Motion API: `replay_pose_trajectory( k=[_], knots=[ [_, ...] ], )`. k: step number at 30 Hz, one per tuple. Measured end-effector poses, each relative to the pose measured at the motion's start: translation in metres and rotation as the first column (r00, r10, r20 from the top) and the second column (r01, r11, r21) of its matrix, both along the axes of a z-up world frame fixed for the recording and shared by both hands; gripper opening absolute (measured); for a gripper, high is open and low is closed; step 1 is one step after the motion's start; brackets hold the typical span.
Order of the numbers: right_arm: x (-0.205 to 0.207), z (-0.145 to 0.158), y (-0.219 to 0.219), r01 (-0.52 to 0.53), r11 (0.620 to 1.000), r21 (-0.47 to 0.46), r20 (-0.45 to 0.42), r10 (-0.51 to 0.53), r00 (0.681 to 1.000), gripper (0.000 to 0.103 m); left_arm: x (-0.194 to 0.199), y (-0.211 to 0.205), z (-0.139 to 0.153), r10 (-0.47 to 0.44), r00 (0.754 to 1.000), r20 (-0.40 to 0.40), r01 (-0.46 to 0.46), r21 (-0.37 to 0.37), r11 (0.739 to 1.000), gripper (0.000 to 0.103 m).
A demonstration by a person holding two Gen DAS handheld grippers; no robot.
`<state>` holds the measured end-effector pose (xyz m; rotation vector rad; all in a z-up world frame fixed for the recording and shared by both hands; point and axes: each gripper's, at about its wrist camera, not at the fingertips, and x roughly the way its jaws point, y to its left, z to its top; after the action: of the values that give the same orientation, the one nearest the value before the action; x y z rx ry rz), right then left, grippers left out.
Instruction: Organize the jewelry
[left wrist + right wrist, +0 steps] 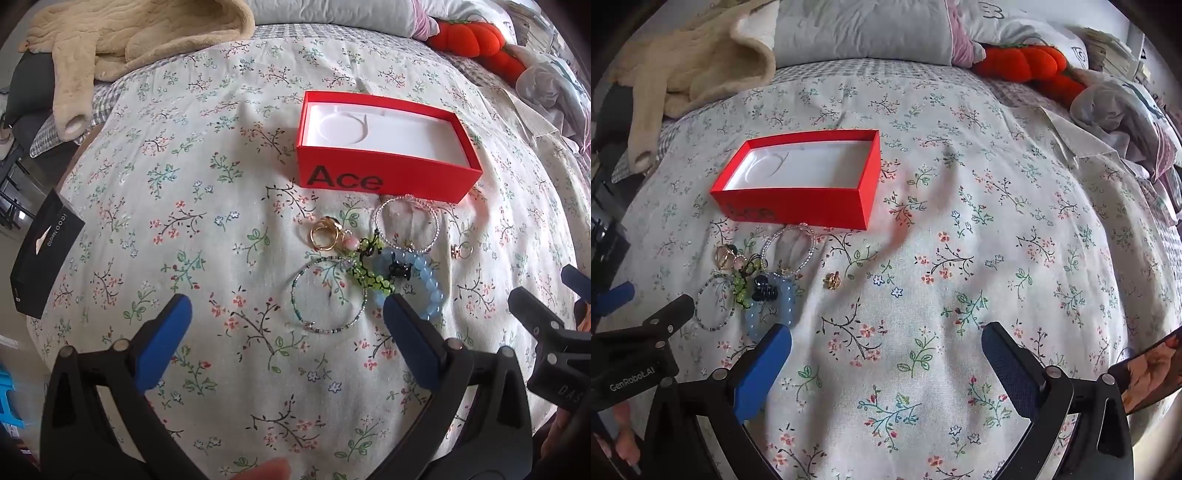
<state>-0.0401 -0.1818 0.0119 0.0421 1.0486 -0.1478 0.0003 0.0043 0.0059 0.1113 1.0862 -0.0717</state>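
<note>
The bed (229, 369), spread with a floral quilt, serves as the work surface. On it the red box (380, 177) sits open and bare inside, apparently set just behind the jewelry to receive it. The jewelry lies clustered in front: blue bead bracelet (430, 284), thin beaded bangle (299, 314), clear bead bracelet (436, 225), gold rings (325, 232). Both the left gripper (286, 314) and right gripper (886, 343) hover with jaws wide, holding nothing, likely ready for a first pick.
</note>
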Motion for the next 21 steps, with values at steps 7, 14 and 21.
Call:
replay_pose_trajectory(
  k=[7,14,21],
  knots=[
    [0.0001,0.0001,0.0003,-0.002,1.000,0.002,0.000,0.002,1.000,0.103,0.0004,0.0015,-0.0001,0.005,1.000,0.000,-0.005,-0.003,1.000,0.103],
    [0.0041,0.0007,0.0006,-0.002,1.000,0.003,0.000,0.002,1.000,0.103,0.0010,0.0021,-0.0002,0.002,1.000,-0.001,-0.002,-0.002,1.000,0.103],
    [0.0000,-0.0006,0.0012,-0.003,1.000,0.001,0.001,0.003,1.000,0.103,0.0006,0.0018,-0.0006,0.003,1.000,-0.001,-0.003,-0.002,1.000,0.103]
  ],
)
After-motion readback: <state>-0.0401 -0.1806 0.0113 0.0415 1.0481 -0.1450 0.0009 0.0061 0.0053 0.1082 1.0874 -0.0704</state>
